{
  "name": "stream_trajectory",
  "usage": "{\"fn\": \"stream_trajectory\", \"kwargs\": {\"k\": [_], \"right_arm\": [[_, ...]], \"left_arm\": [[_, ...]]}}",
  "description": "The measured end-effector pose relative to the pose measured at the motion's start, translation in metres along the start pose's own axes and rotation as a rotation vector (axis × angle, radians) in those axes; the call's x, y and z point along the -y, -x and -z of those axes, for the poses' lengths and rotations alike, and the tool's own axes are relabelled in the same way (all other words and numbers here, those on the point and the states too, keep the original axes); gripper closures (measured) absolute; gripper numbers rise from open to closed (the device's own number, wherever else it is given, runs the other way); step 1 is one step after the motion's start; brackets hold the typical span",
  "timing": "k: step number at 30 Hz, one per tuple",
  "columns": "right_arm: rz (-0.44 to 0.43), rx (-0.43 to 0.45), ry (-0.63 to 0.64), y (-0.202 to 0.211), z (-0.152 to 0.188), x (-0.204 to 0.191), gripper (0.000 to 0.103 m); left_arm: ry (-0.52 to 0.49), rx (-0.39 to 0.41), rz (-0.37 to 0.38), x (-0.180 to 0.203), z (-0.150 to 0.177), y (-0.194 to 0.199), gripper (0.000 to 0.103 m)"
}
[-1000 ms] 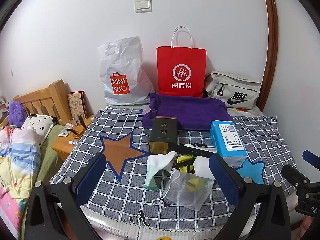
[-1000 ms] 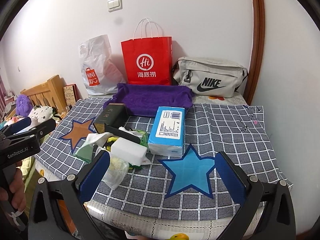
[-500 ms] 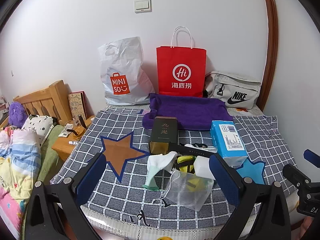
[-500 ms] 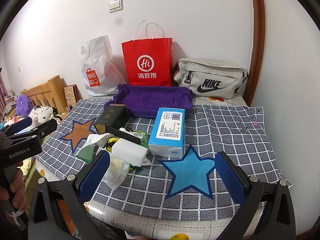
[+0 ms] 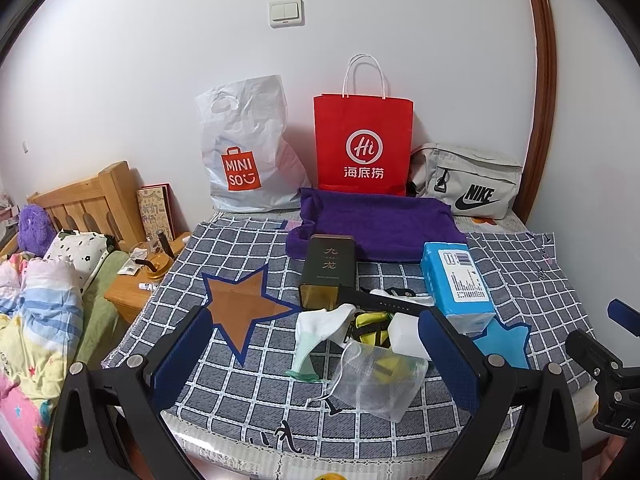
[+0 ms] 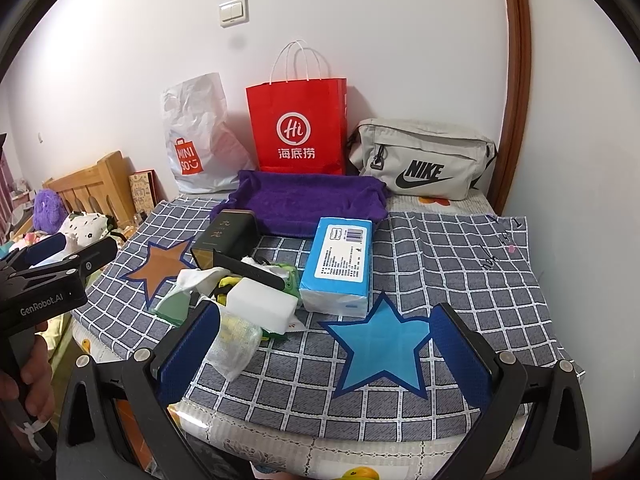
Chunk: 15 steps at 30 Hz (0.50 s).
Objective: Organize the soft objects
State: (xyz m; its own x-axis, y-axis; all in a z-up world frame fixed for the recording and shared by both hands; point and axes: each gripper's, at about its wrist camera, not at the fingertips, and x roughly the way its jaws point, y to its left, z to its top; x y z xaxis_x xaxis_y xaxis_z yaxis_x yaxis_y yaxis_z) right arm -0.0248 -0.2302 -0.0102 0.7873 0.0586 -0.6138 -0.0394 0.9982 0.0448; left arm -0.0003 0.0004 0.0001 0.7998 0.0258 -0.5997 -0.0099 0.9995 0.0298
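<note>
A pile of small items lies mid-bed on the checked cloth [image 5: 248, 384]: a white and green sock [image 5: 320, 332], a clear mesh pouch [image 5: 376, 380], a white sponge block [image 6: 260, 304], a blue tissue pack [image 6: 340, 264], a dark tin box [image 5: 330, 270] and a black strap [image 5: 380, 302]. A purple towel [image 5: 372, 224] lies behind them. My left gripper [image 5: 316, 360] hovers open just in front of the pile with nothing between its fingers. My right gripper [image 6: 324, 356] hovers open above the blue star patch [image 6: 380, 344], also empty.
A white Miniso bag [image 5: 244, 148], a red paper bag [image 5: 362, 144] and a grey Nike bag [image 5: 468, 184] stand against the wall. A wooden headboard [image 5: 92, 200], a nightstand [image 5: 136, 280] and bedding [image 5: 36, 320] lie left. An orange star patch [image 5: 240, 304] marks the cloth's left.
Both grippers have drifted only slightly; the scene sits a little higher in the right wrist view. Nothing on the bed has moved.
</note>
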Motion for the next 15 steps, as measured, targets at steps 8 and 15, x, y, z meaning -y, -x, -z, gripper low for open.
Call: {"fn": "stream_trajectory", "kwargs": {"k": [8, 15], "right_arm": [[-0.001, 0.001, 0.000, 0.0002, -0.0002, -0.0002, 0.000], [-0.004, 0.006, 0.004, 0.0012, 0.0006, -0.0019, 0.000]], "left_arm": [[-0.002, 0.002, -0.001, 0.0003, 0.0002, 0.0002, 0.000], [-0.002, 0.001, 0.000, -0.0007, -0.0010, 0.0007, 0.000]]}}
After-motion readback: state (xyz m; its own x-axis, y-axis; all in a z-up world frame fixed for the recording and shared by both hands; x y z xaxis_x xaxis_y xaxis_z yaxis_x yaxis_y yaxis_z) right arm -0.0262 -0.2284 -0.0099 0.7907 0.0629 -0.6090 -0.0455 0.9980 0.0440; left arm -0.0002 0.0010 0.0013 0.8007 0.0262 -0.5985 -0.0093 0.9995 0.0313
